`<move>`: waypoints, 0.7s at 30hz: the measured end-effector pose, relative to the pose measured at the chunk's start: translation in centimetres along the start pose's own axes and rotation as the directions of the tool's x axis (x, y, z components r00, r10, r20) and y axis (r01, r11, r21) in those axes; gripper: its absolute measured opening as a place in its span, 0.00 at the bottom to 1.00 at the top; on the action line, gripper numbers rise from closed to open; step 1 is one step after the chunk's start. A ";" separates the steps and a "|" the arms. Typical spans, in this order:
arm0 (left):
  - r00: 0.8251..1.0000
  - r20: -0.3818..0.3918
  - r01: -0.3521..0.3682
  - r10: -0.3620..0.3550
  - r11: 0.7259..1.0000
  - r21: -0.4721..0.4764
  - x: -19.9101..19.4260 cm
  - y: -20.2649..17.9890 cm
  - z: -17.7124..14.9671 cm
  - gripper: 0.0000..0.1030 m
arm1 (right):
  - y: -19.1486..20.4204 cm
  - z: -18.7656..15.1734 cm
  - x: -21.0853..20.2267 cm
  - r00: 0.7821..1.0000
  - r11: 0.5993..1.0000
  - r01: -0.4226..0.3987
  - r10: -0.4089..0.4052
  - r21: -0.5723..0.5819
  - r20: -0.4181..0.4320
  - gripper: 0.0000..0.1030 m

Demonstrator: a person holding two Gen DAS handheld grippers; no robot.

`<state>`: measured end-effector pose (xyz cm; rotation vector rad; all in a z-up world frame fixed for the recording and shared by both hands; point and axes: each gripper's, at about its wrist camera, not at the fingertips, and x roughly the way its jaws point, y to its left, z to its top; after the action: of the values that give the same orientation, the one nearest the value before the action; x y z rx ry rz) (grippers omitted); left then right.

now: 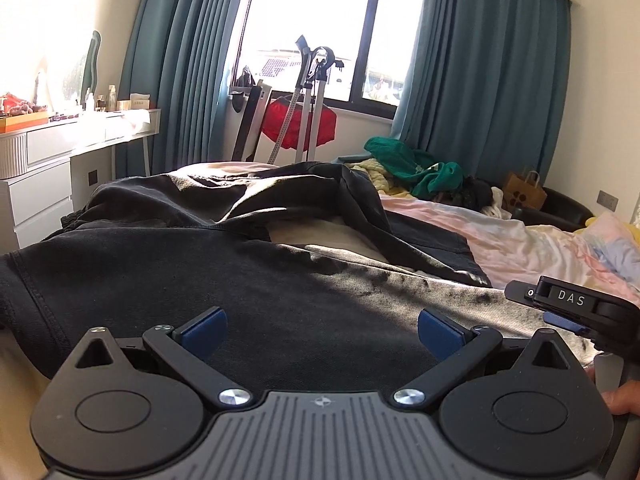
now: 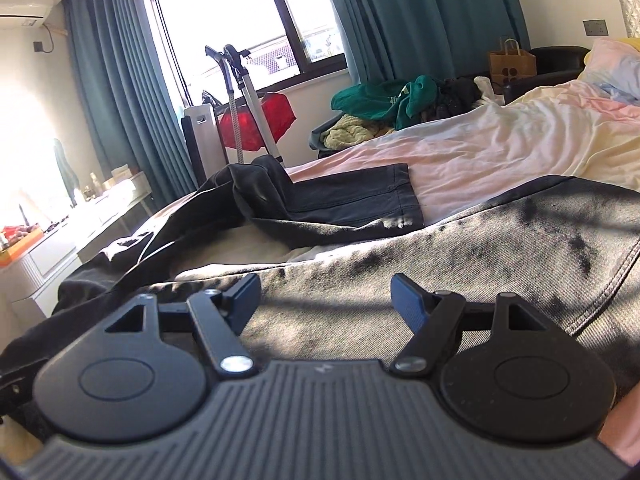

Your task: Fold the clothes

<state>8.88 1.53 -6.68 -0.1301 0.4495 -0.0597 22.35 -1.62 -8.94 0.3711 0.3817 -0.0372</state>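
Observation:
A black washed garment (image 1: 248, 276) lies rumpled across the bed, its near part flat and faded grey in the sun. It also shows in the right wrist view (image 2: 460, 248), with a hemmed dark part (image 2: 352, 196) stretched toward the far side. My left gripper (image 1: 320, 334) is open and empty, just above the near fabric. My right gripper (image 2: 326, 300) is open and empty over the faded grey area. The right gripper's tip (image 1: 560, 304) shows at the right edge of the left wrist view.
The bed has a pale pink and yellow sheet (image 2: 500, 136). A pile of green and yellow clothes (image 1: 412, 168) lies at the far side. A white dresser (image 1: 52, 176) stands left, a red bag and stand (image 1: 300, 124) by the window, a paper bag (image 2: 512, 62) on a dark chair.

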 end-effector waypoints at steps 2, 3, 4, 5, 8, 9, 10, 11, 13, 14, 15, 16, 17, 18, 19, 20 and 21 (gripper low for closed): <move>1.000 -0.011 -0.008 0.008 1.000 -0.001 0.2 0.0 -0.2 1.00 | -0.4 0.4 0.7 0.999 0.999 -0.031 0.031 0.038 -0.007 0.72; 1.000 -0.017 -0.012 0.012 1.000 -0.001 0.3 0.0 -0.2 1.00 | -0.7 0.7 1.3 0.999 0.997 -0.047 0.048 0.064 -0.010 0.72; 1.000 -0.022 -0.018 0.018 1.000 0.004 0.4 -0.1 -0.4 1.00 | -1.1 0.9 2.0 0.998 0.994 -0.059 0.061 0.093 -0.014 0.72; 0.999 -0.030 -0.018 0.018 1.000 0.009 0.5 -0.2 -0.5 1.00 | -1.6 1.2 2.9 0.997 0.990 -0.069 0.073 0.125 -0.025 0.72; 0.999 -0.053 0.002 -0.002 1.000 -0.004 0.8 -0.2 -0.9 1.00 | -3.4 1.9 5.8 0.993 0.971 -0.078 0.095 0.225 -0.067 0.73; 0.998 -0.055 0.000 -0.001 1.000 -0.007 0.8 -0.3 -1.0 1.00 | -4.2 1.9 6.7 0.991 0.957 -0.087 0.112 0.275 -0.076 0.73; 0.998 -0.057 0.002 -0.002 1.000 -0.009 0.9 -0.4 -1.1 1.00 | -5.0 1.9 7.8 0.988 0.940 -0.094 0.128 0.329 -0.085 0.73; 0.998 -0.056 0.003 -0.004 1.000 -0.010 1.0 -0.4 -1.1 1.00 | -5.8 1.8 8.9 0.985 0.917 -0.094 0.142 0.388 -0.097 0.73; 0.999 -0.053 -0.001 0.001 1.000 -0.008 1.4 -0.6 -1.2 1.00 | -7.1 1.7 10.9 0.980 0.874 -0.096 0.167 0.477 -0.109 0.73; 0.999 -0.050 -0.009 0.008 1.000 -0.002 1.7 -0.7 -1.3 1.00 | -7.4 1.8 11.9 0.978 0.855 -0.105 0.181 0.507 -0.102 0.73; 0.999 -0.047 -0.016 0.017 1.000 0.004 2.0 -0.8 -1.3 1.00 | -7.8 1.8 12.8 0.976 0.836 -0.115 0.194 0.536 -0.094 0.73; 0.999 -0.043 -0.024 0.025 1.000 0.011 2.3 -0.9 -1.4 1.00 | -8.2 1.9 13.7 0.975 0.818 -0.125 0.207 0.561 -0.084 0.73; 0.999 -0.041 -0.026 0.027 0.999 0.019 2.7 -1.0 -1.4 1.00 | -8.3 2.1 14.6 0.973 0.804 -0.140 0.220 0.578 -0.071 0.73; 0.999 -0.038 -0.026 0.027 0.999 0.028 3.0 -1.0 -1.4 1.00 | -8.5 2.2 15.6 0.972 0.789 -0.146 0.226 0.596 -0.062 0.70; 0.999 -0.035 -0.024 0.026 0.999 0.037 3.4 -1.1 -1.5 1.00 | -8.7 2.3 16.8 0.974 0.775 -0.133 0.218 0.617 -0.064 0.70; 0.999 -0.032 -0.021 0.022 0.999 0.045 3.7 -1.1 -1.6 1.00 | -8.9 2.5 17.9 0.976 0.763 -0.115 0.206 0.636 -0.070 0.70; 0.999 -0.032 -0.014 0.015 0.999 0.050 4.0 -1.1 -1.7 1.00 | -9.0 2.6 19.0 0.979 0.755 -0.087 0.184 0.650 -0.083 0.70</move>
<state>11.74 -0.13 -9.75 -0.0769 0.4805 -0.0586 39.96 -10.32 -16.88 1.0979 0.4784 0.0028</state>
